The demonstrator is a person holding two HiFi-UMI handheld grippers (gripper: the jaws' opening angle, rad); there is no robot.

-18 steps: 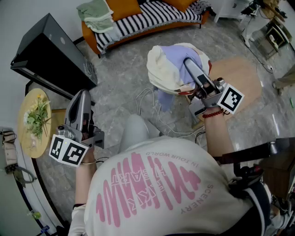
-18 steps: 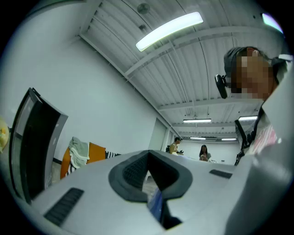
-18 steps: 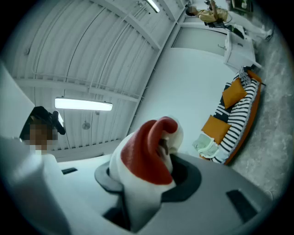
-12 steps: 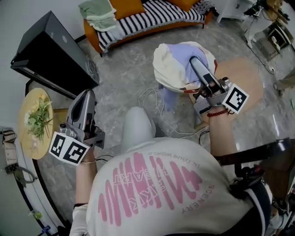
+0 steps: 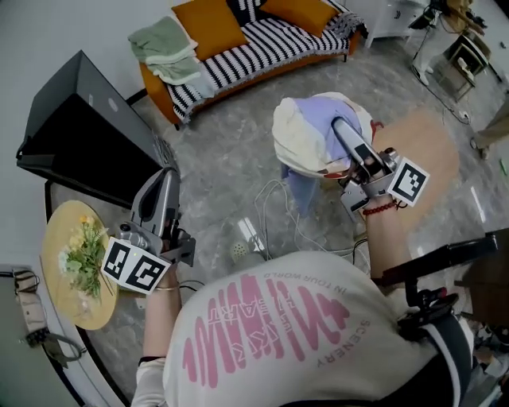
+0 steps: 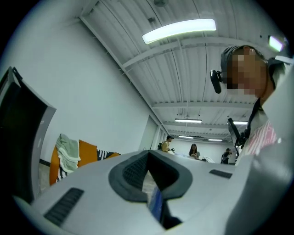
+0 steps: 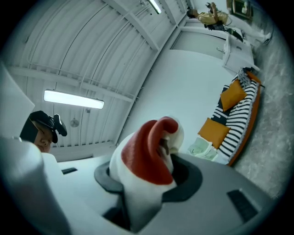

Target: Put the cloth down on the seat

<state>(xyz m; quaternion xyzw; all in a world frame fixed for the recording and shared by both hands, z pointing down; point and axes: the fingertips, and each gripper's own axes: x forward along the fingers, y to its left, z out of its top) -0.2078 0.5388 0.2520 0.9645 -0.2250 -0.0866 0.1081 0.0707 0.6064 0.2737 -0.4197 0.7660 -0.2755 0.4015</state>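
My right gripper (image 5: 338, 125) is shut on a bundled cloth (image 5: 314, 135) of cream, lavender and red, held up over the grey marbled floor. In the right gripper view the cloth (image 7: 144, 156) bulges out from between the jaws of the right gripper (image 7: 154, 181). The seat is an orange sofa (image 5: 262, 40) with a striped cover at the far wall, well beyond the cloth; the sofa (image 7: 239, 114) also shows in the right gripper view. At the lower left my left gripper (image 5: 167, 176) holds nothing, its jaws together. In its own view the left gripper (image 6: 148, 170) points toward the sofa (image 6: 78, 153).
A folded green cloth (image 5: 167, 44) and orange cushions (image 5: 211, 20) lie on the sofa. A black cabinet (image 5: 79, 127) stands at the left, with a round wooden tabletop (image 5: 56, 230) bearing a plant below it. White cables (image 5: 278, 215) trail over the floor. A round wooden top (image 5: 425, 143) is at the right.
The sofa has come further into the head view and both grippers have shifted slightly right and down in the picture. The cloth stays clamped in the right gripper.
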